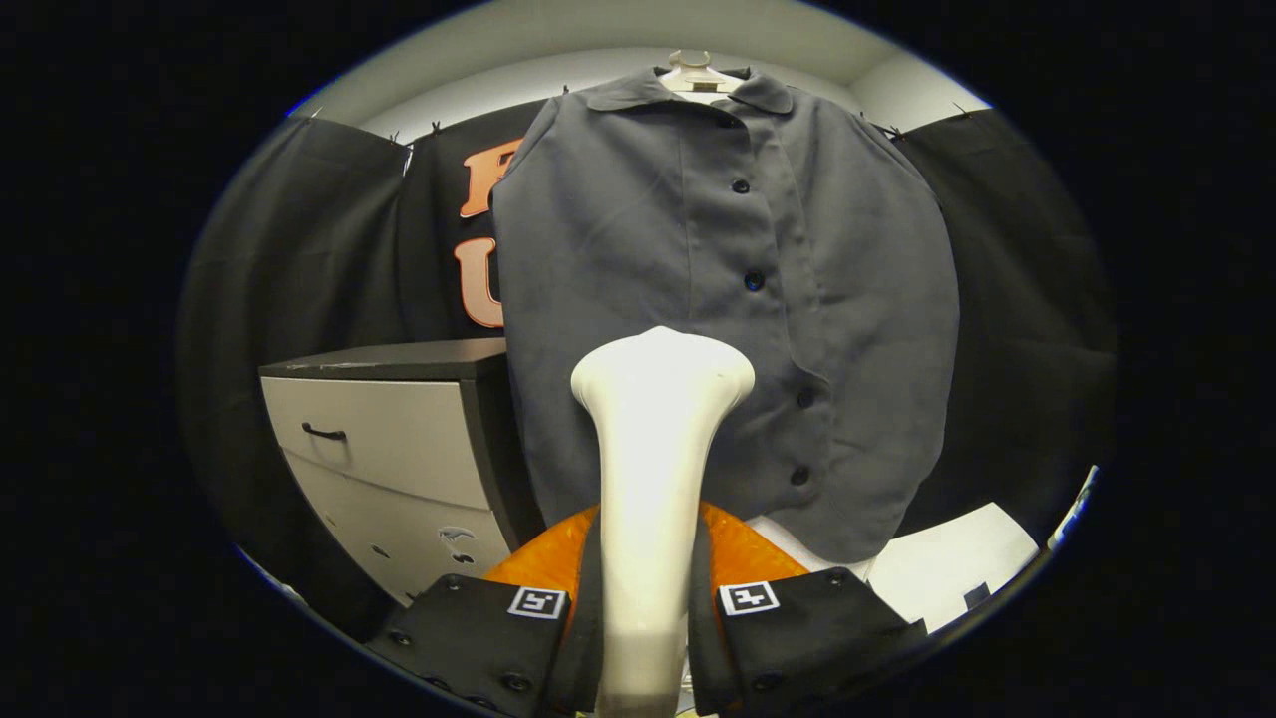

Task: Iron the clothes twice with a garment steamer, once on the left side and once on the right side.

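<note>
Pinching the steamer [653,449] upright, the gripper [643,608] points it at the shirt [718,299] — apart, neither side seemingly ironed yet.

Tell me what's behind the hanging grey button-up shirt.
Behind the grey button-up shirt hangs the black cloth wall; the shirt covers its middle. The grey drawer cabinet runs behind its hem. The gripper holds the white garment steamer.

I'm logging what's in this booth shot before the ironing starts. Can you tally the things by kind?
Garment steamer, held between the gripper fingers: 1
Grey shirt: 1
Hanger: 1
Drawer cabinet: 1
Buttons visible on the shirt: 5
Total: 9
</note>
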The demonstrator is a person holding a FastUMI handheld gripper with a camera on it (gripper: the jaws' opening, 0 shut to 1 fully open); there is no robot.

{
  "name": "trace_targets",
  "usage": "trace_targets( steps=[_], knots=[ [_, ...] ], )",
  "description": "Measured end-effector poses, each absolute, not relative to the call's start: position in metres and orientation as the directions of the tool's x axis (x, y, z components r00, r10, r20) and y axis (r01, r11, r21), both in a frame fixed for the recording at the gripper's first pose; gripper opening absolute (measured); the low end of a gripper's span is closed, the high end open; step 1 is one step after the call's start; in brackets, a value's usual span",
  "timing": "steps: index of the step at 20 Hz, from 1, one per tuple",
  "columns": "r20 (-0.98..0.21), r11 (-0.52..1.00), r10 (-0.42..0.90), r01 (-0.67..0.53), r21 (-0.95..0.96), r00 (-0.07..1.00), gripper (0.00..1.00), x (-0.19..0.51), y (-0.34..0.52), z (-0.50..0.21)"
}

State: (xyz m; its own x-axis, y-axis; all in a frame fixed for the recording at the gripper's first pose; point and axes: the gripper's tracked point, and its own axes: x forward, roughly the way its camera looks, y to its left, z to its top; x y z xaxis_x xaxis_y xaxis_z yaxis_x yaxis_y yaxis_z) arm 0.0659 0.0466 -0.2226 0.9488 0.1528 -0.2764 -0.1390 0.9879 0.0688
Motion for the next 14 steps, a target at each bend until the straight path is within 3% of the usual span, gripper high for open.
trace_targets(
  steps=[7,14],
  knots=[
    [-0.353,0.992,0.128,-0.114,0.061,0.927,0.42,0.041,0.037,-0.259],
    [-0.277,0.989,0.142,-0.128,0.069,0.950,0.42,0.040,0.040,-0.214]
  ],
)
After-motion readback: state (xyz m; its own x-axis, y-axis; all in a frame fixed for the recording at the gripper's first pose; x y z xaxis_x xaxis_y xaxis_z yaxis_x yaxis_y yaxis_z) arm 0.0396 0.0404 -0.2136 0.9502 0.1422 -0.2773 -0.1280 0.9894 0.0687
